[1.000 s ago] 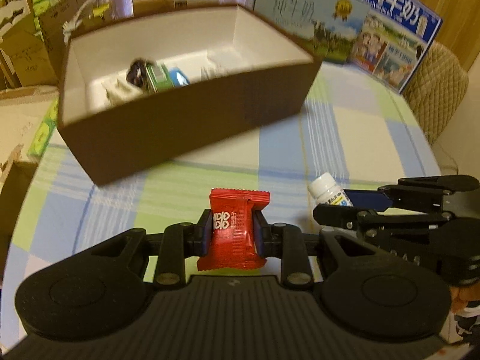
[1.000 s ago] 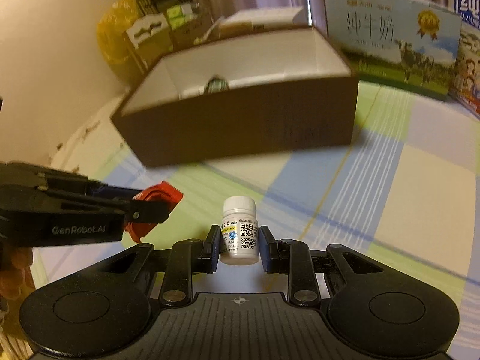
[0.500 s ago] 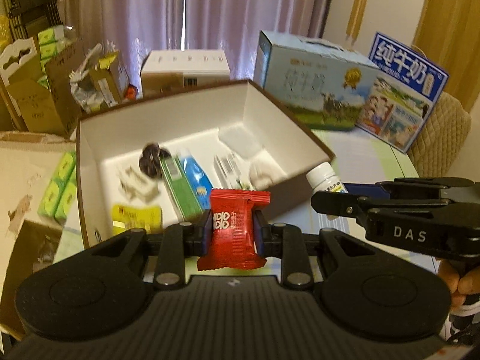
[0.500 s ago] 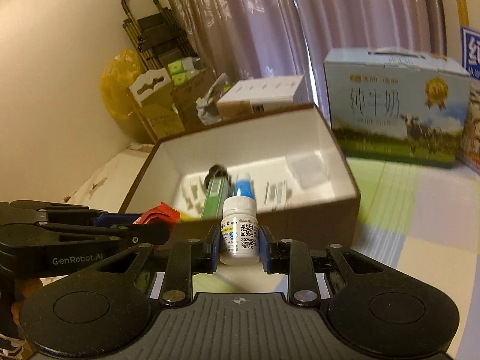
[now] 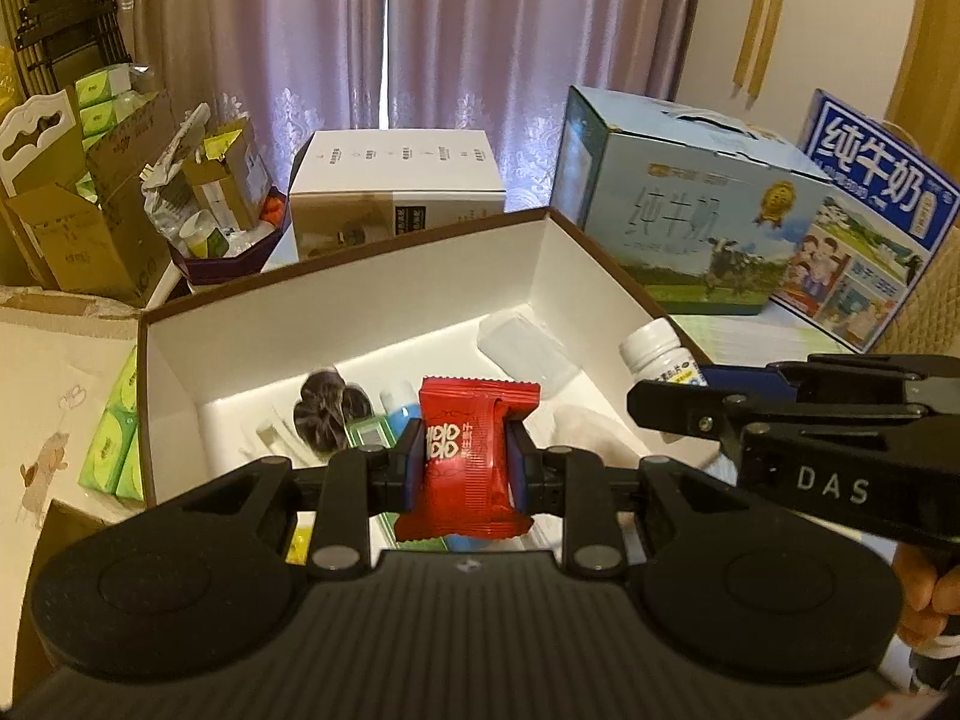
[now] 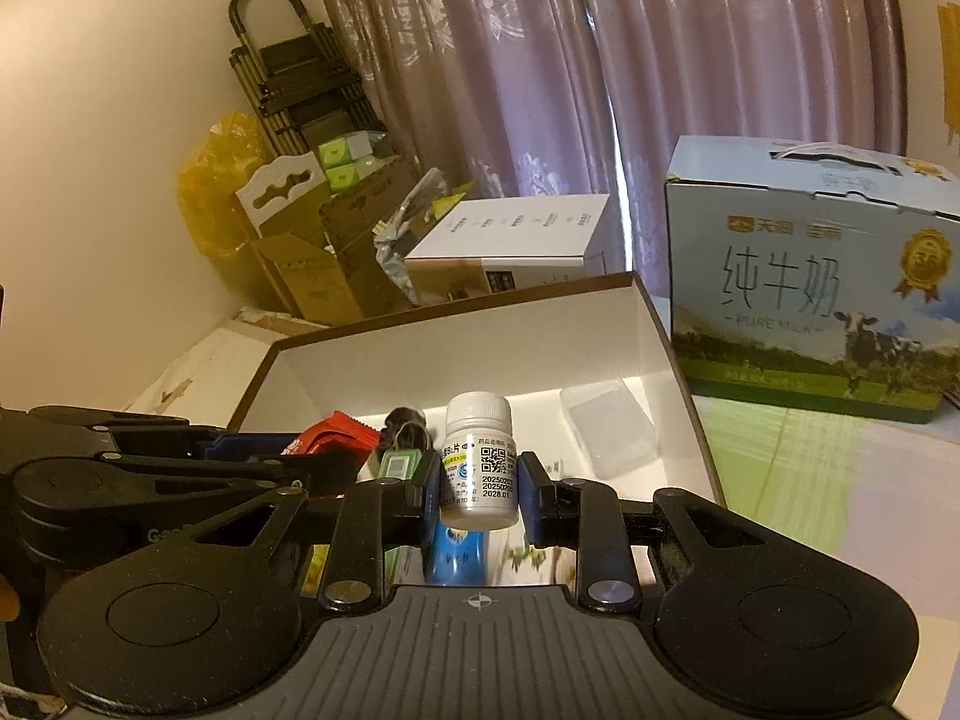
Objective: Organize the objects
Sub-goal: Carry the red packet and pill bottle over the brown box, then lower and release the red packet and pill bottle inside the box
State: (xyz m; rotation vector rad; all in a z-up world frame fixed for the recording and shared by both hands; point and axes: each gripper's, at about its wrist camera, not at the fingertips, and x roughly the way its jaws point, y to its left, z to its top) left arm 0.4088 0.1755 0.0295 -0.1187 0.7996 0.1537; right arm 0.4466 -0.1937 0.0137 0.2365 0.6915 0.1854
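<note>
With the left tool (image 5: 463, 468) gripping the candy (image 5: 468, 457) and the right tool (image 6: 478, 483) the bottle (image 6: 479, 461), lower both into bare spots of the box (image 5: 360, 294) before releasing.

box (image 5: 162, 354) on table | milk carton (image 5: 696, 204) R of box | packet (image 5: 471, 456) & bottle (image 6: 480, 459) above box

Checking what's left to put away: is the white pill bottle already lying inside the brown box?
No. The white pill bottle is clamped upright between the right gripper's fingers, held above the brown box.
</note>
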